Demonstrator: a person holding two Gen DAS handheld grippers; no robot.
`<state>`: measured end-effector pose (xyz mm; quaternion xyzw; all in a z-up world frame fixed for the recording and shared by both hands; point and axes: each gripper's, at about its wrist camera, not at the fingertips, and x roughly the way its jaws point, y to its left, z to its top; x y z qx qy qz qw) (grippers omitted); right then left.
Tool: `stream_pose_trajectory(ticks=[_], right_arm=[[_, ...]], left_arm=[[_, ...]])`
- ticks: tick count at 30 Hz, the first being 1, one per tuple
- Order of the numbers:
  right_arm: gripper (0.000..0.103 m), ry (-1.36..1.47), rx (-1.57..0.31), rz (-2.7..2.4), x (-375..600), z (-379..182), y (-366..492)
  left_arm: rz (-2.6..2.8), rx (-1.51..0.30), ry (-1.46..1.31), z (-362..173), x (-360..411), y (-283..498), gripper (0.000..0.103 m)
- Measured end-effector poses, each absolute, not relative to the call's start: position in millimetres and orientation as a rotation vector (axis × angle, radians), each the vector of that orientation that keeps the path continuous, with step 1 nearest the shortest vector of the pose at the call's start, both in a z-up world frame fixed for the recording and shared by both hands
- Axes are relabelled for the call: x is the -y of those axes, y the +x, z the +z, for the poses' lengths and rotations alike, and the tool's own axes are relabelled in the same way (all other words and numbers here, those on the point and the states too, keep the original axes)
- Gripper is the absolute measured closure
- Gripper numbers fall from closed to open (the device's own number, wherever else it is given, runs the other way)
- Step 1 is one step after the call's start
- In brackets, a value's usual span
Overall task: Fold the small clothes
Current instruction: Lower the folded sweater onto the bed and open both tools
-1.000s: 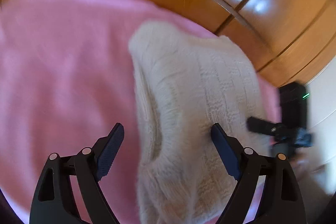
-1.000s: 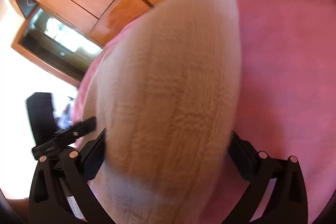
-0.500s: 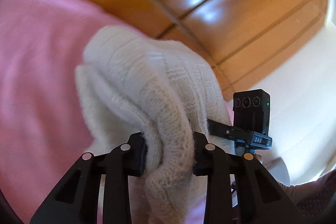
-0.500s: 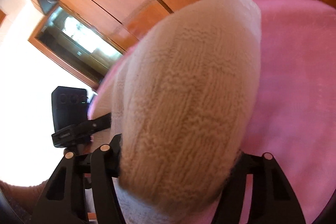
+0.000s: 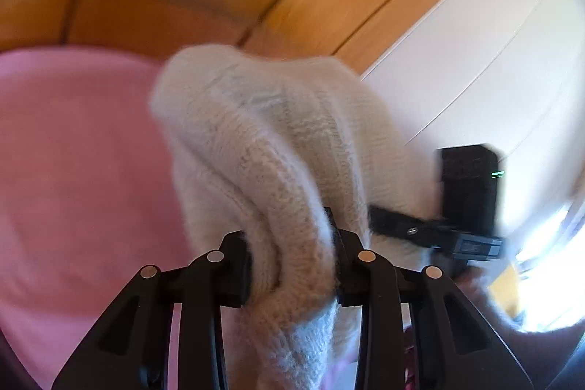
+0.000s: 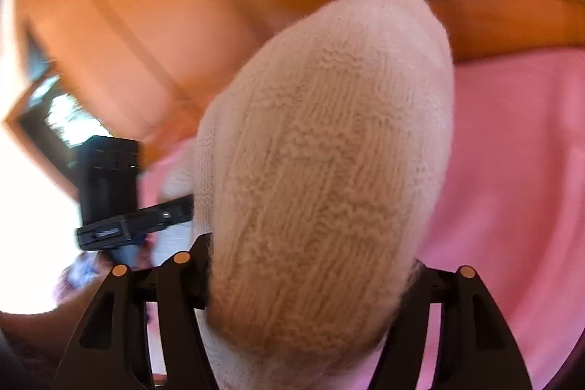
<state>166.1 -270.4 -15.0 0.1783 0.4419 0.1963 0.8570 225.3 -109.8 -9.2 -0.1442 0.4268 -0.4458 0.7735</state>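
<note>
Left wrist view: a cream knitted garment point(image 5: 278, 148) is bunched and lifted above a pink blanket point(image 5: 73, 170), clenched between the jaws of the left gripper point(image 5: 292, 262). Right wrist view: the right gripper point(image 6: 310, 284) grasps a thick fold of the same knit, its jaws opening slightly. Behind stand glossy orange wood panels point(image 6: 182, 6) and a white wall point(image 5: 475, 42).
</note>
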Motion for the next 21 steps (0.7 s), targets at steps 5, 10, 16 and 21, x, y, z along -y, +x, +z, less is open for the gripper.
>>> stream_pose_trajectory(ticks=[5, 10, 16, 21], right_arm=[[0.023, 0.439, -1.008, 0.265, 305.6, -81.0, 143.5], [0.017, 0.372, -0.879, 0.16, 307.5, -42.7, 113.6], [0.051, 0.185, -0.71, 0.102, 257.3, 4.4, 75.9], [0.04, -0.008, -0.887, 0.042, 218.0, -46.4, 93.2]], left_arm=[[-0.784, -1.056, -0.027, -67.9, 193.6, 218.2, 0.059], [-0.652, -0.961, 0.002, -51.6, 187.3, 199.4, 0.052], [-0.436, -0.838, 0.069, -44.0, 183.7, 182.0, 0.04], [-0.377, -0.836, 0.153, -48.5, 181.7, 181.3, 0.036]])
